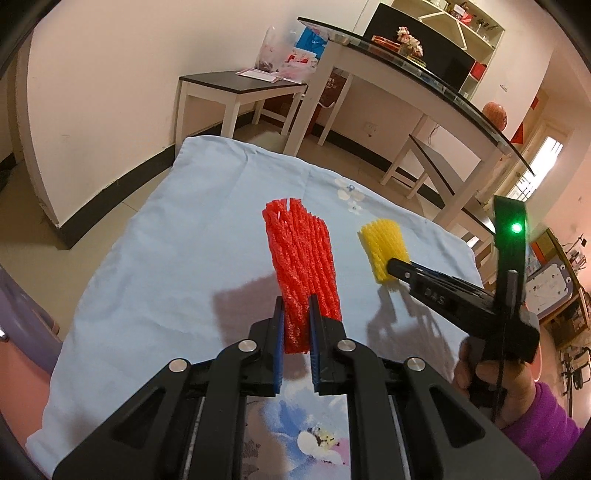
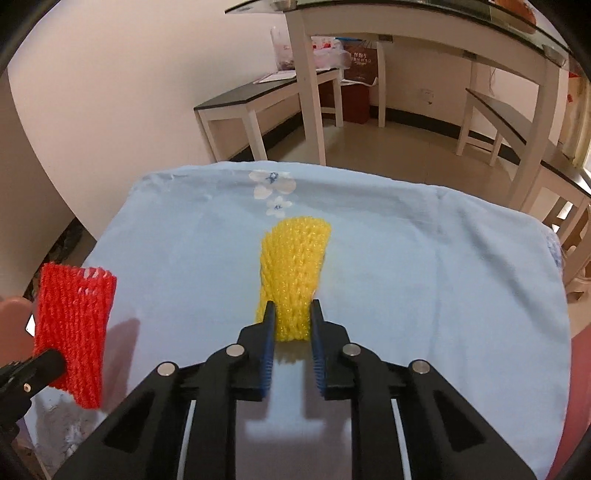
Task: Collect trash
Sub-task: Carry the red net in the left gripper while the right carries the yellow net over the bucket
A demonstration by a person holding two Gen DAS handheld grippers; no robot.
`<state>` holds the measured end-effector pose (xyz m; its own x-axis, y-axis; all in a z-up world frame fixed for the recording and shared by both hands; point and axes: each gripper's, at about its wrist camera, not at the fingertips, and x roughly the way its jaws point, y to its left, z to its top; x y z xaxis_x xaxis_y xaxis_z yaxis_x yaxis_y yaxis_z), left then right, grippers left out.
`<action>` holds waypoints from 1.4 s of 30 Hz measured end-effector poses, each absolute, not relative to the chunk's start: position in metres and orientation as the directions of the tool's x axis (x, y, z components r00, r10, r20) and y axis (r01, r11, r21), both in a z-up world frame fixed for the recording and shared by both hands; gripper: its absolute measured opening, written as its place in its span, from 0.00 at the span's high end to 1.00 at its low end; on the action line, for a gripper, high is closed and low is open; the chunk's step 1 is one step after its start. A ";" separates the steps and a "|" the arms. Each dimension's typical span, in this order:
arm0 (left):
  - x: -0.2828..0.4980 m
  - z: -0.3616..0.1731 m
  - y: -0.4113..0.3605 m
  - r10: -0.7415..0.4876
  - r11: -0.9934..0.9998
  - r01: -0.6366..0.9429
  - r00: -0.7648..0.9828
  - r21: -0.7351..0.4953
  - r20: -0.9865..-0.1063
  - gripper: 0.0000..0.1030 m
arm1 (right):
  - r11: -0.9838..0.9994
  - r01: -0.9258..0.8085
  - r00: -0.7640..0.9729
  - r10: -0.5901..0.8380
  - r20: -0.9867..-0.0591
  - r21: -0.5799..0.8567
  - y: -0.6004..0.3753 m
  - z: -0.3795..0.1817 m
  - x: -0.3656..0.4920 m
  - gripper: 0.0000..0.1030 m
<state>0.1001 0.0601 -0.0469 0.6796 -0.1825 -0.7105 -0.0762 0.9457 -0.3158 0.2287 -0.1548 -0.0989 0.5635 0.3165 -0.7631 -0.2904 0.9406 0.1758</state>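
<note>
My left tool (image 1: 297, 314) grips the red foam net (image 1: 303, 266), lifted; my right tool (image 2: 293, 314) pinches the yellow foam net (image 2: 293, 273) on the bench (image 2: 443, 258). I'd lift gently, keeping squeeze firm.

Pale blue floral cloth (image 2: 406, 258), dark-topped white bench (image 1: 240, 83), glass-topped table (image 1: 424, 70), perhaps bags (image 1: 271, 48)

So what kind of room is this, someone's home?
Most likely a lived-in home, perhaps a dining area. A white-legged glass-topped table stands with dark-topped white benches around it, open white shelves hold ornaments, and the work surface is covered by a pale blue flowered cloth.
</note>
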 end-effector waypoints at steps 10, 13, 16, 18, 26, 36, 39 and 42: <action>0.094 -0.037 0.057 -0.177 0.943 -0.080 0.701 -0.322 -0.691 0.89 | 0.921 -0.332 0.593 0.372 -0.714 0.204 -0.179 -0.061 0.156 0.84; 0.093 -0.035 0.052 -0.172 0.947 -0.075 0.705 -0.313 -0.689 0.89 | 0.917 -0.337 0.596 0.382 -0.707 0.211 -0.184 -0.054 0.134 0.84; 0.091 -0.034 0.046 -0.179 0.946 -0.069 0.703 -0.317 -0.688 0.89 | 0.920 -0.343 0.613 0.372 -0.696 0.190 -0.189 -0.049 0.113 0.84; 0.090 -0.034 0.041 -0.184 0.947 -0.061 0.700 -0.314 -0.690 0.89 | 0.921 -0.344 0.623 0.370 -0.689 0.183 -0.194 -0.045 0.103 0.84; 0.089 -0.031 0.025 -0.195 0.950 -0.042 0.695 -0.309 -0.692 0.89 | 0.926 -0.328 0.655 0.365 -0.662 0.186 -0.217 -0.030 0.081 0.84; 0.091 -0.020 -0.008 -0.223 0.956 0.019 0.698 -0.294 -0.681 0.89 | 0.946 -0.271 0.721 0.323 -0.613 0.179 -0.256 -0.012 0.070 0.84; 0.091 -0.018 -0.020 -0.238 0.955 0.040 0.697 -0.294 -0.677 0.89 | 0.953 -0.240 0.739 0.304 -0.601 0.186 -0.273 -0.009 0.069 0.84; 0.092 -0.015 -0.032 -0.248 0.956 0.062 0.695 -0.288 -0.675 0.89 | 0.959 -0.209 0.754 0.282 -0.594 0.190 -0.288 -0.007 0.067 0.84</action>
<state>0.0921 -0.0321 -0.0154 0.6951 -0.2483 -0.6747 0.0618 0.9557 -0.2879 0.0668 -0.2880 -0.0069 0.7535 0.2820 -0.5939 -0.2091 0.9592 0.1901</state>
